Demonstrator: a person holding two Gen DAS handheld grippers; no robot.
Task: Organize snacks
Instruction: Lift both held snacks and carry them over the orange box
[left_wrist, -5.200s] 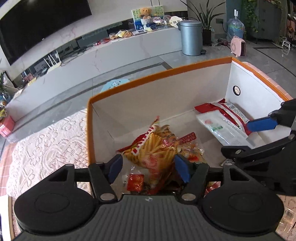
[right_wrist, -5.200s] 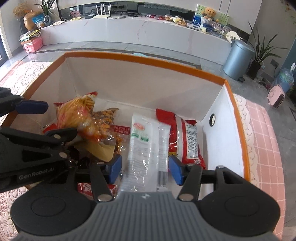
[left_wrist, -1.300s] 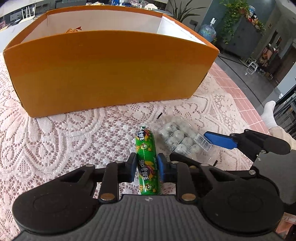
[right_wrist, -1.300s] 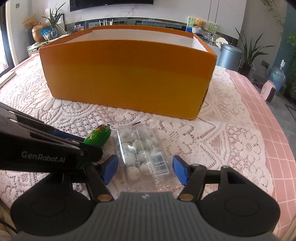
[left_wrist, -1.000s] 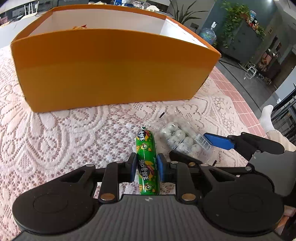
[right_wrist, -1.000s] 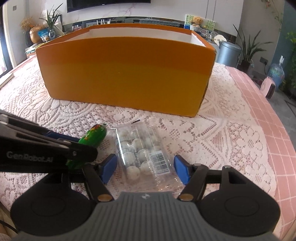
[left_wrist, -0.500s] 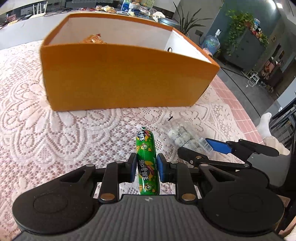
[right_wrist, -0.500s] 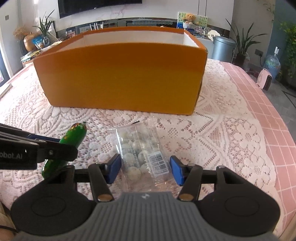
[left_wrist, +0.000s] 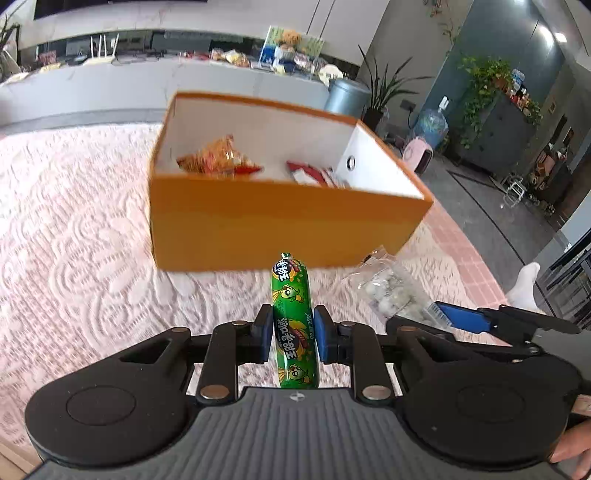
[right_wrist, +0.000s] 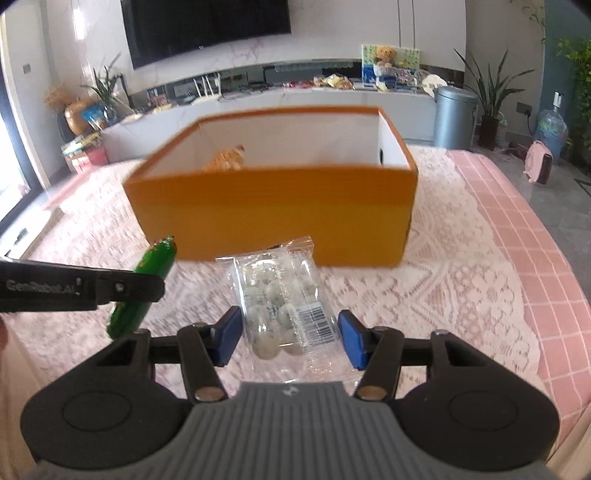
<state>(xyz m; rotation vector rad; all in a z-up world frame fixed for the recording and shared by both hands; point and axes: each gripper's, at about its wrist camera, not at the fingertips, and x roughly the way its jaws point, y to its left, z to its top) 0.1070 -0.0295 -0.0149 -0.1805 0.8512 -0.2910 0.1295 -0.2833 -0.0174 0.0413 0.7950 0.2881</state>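
My left gripper (left_wrist: 293, 338) is shut on a green sausage stick (left_wrist: 293, 317) and holds it up above the lace tablecloth, in front of the orange box (left_wrist: 280, 229). The sausage also shows in the right wrist view (right_wrist: 142, 291), gripped by the left gripper's fingers (right_wrist: 125, 290). My right gripper (right_wrist: 290, 338) has its jaws on either side of a clear bag of white round snacks (right_wrist: 282, 299) and holds it off the table. The bag also shows in the left wrist view (left_wrist: 388, 291). The orange box (right_wrist: 273, 218) holds orange and red snack packets (left_wrist: 218, 160).
The table wears a pink lace cloth (right_wrist: 461, 273) with a pink checked border on the right (right_wrist: 535, 266). Behind the table stand a long white counter (right_wrist: 295, 99), a grey bin (right_wrist: 452, 118) and potted plants.
Both grippers have risen from the tablecloth with their snacks, so the box's inside comes into view. The sausage and the bag have left the cloth.
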